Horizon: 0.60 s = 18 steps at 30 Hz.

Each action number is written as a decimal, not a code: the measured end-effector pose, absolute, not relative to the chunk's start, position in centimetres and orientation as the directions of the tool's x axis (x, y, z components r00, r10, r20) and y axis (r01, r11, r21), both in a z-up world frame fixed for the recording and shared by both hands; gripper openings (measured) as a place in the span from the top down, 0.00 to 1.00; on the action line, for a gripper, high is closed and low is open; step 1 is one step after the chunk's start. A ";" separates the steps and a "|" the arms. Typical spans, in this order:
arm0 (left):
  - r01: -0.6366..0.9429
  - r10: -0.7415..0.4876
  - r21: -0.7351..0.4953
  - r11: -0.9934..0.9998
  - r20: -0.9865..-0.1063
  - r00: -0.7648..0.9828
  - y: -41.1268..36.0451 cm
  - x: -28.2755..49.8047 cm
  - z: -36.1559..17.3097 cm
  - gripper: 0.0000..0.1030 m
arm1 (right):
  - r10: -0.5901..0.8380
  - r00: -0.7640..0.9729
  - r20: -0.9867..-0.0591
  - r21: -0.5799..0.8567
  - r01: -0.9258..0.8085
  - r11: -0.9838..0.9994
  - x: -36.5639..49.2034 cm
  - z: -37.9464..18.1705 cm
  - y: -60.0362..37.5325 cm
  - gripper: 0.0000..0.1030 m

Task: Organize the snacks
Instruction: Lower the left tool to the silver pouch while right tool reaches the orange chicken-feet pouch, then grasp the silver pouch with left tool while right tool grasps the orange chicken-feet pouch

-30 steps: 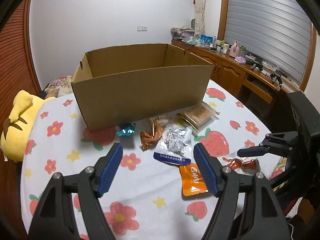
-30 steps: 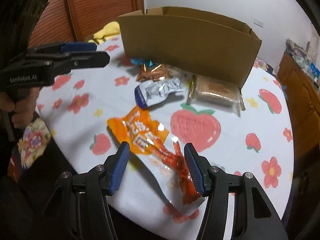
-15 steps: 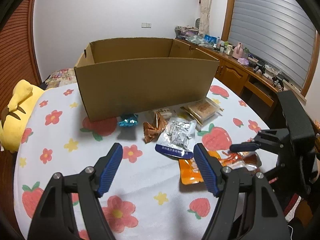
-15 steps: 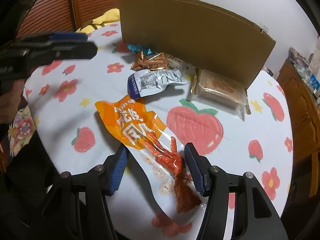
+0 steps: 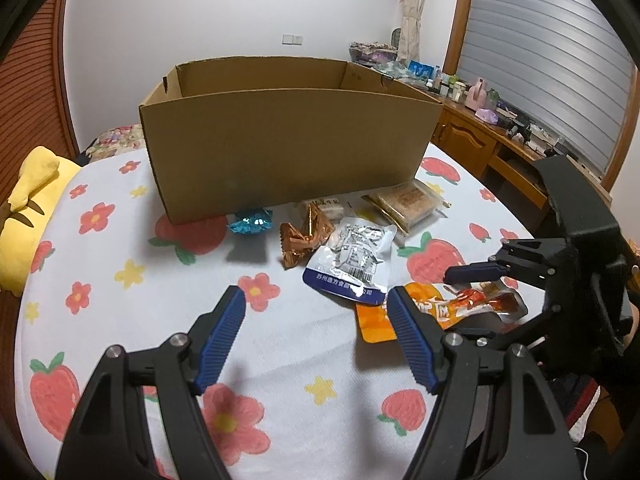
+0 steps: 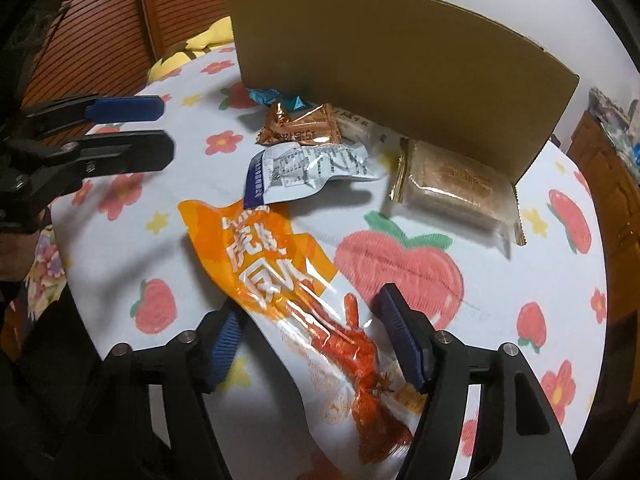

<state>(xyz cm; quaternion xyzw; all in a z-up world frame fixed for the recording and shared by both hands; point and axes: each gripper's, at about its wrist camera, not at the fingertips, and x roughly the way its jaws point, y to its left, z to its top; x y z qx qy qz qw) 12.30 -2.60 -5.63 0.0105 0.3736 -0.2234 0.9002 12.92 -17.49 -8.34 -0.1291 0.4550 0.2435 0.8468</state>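
Note:
An open cardboard box stands on the flowered tablecloth; it also shows in the right wrist view. In front of it lie a blue foil candy, a copper foil packet, a silver pouch, a clear-wrapped cake and an orange chicken-feet packet. My right gripper is open, its fingers on either side of the orange packet's near end. My left gripper is open and empty above the cloth, short of the silver pouch.
A yellow plush toy lies at the table's left edge. A wooden sideboard with clutter stands at the right under the blinds. The round table's edge is close to my right gripper.
My right gripper has moved forward and down, so the orange packet now lies between its fingers. My left gripper has lowered and come a little closer to the snacks.

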 end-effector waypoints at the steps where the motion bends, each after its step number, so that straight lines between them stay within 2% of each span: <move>1: 0.412 -0.394 -0.146 0.900 -0.678 0.621 -2.7 12.4 -5.7 0.29 | 0.292 0.471 -0.832 0.000 -0.526 0.850 12.7 -8.2 -17.7 0.48; 2: 0.414 -0.394 -0.144 0.899 -0.678 0.620 -2.8 12.5 -5.6 0.29 | 0.292 0.471 -0.832 0.002 -0.524 0.852 12.7 -8.2 -17.8 0.54; 5: 0.426 -0.398 -0.137 0.894 -0.678 0.618 -3.2 12.7 -5.7 0.29 | 0.290 0.463 -0.838 -0.003 -0.534 0.846 12.0 -8.1 -18.5 0.61; 7: 0.435 -0.403 -0.135 0.890 -0.679 0.614 -3.5 12.9 -5.7 0.33 | 0.282 0.462 -0.841 -0.015 -0.541 0.841 11.5 -8.0 -18.7 0.63; 9: 0.440 -0.402 -0.130 0.888 -0.685 0.608 -3.9 13.1 -5.9 0.41 | 0.261 0.470 -0.843 -0.043 -0.543 0.838 11.2 -7.9 -18.7 0.63; 12: 0.450 -0.398 -0.119 0.885 -0.694 0.600 -4.5 13.5 -6.2 0.46 | 0.256 0.474 -0.843 -0.047 -0.538 0.841 10.7 -7.9 -19.5 0.64; 18: 0.469 -0.405 -0.112 0.876 -0.700 0.588 -5.9 14.4 -6.3 0.47 | 0.257 0.479 -0.839 -0.041 -0.527 0.849 10.0 -7.8 -20.8 0.64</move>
